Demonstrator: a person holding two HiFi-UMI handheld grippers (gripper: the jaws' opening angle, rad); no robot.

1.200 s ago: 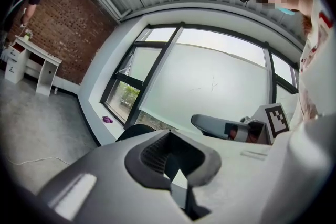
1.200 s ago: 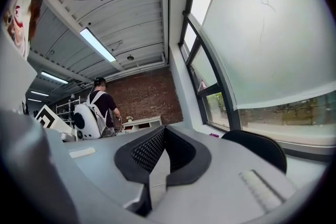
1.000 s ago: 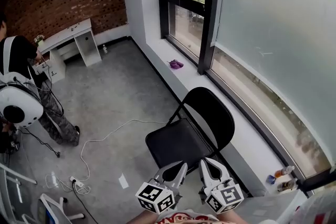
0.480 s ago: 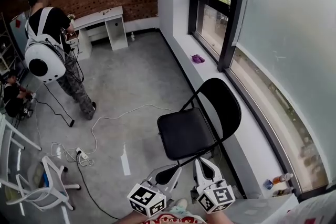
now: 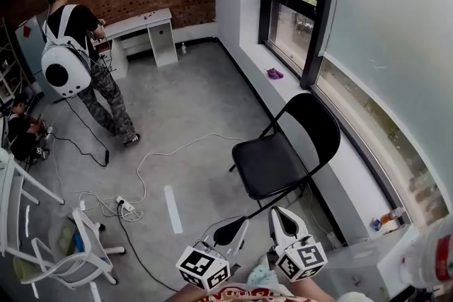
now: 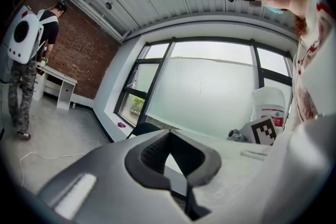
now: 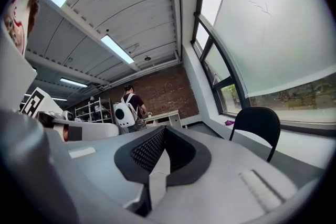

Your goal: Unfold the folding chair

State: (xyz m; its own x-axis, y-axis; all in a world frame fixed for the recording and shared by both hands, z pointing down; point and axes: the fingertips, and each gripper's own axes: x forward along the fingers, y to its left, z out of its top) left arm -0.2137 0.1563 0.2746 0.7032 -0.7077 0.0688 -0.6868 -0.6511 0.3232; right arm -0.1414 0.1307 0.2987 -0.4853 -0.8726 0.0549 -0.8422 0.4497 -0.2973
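Note:
The black folding chair [image 5: 272, 165] stands unfolded on the grey floor beside the window ledge, seat flat and backrest [image 5: 316, 125] upright. Both grippers hover low at the bottom of the head view, well short of the chair and touching nothing. My left gripper [image 5: 233, 226] is shut and holds nothing; its tips meet in the left gripper view [image 6: 167, 134], where the chair's back [image 6: 143, 127] peeks over them. My right gripper [image 5: 284, 214] is also shut and holds nothing, its tips [image 7: 164, 128] pointing left of the chair's backrest [image 7: 257, 120].
A person with a white backpack [image 5: 65, 61] stands by a white desk [image 5: 141, 28]. Cables and a power strip [image 5: 124, 206] lie on the floor. A white chair [image 5: 74, 244] sits lower left. Bottles [image 5: 388, 220] and a white container [image 5: 430, 262] are at the right.
The head view has swung, and the unfolded chair now lies farther from both grippers, up and to the right. The person with the backpack has shifted slightly. Both grippers stay shut.

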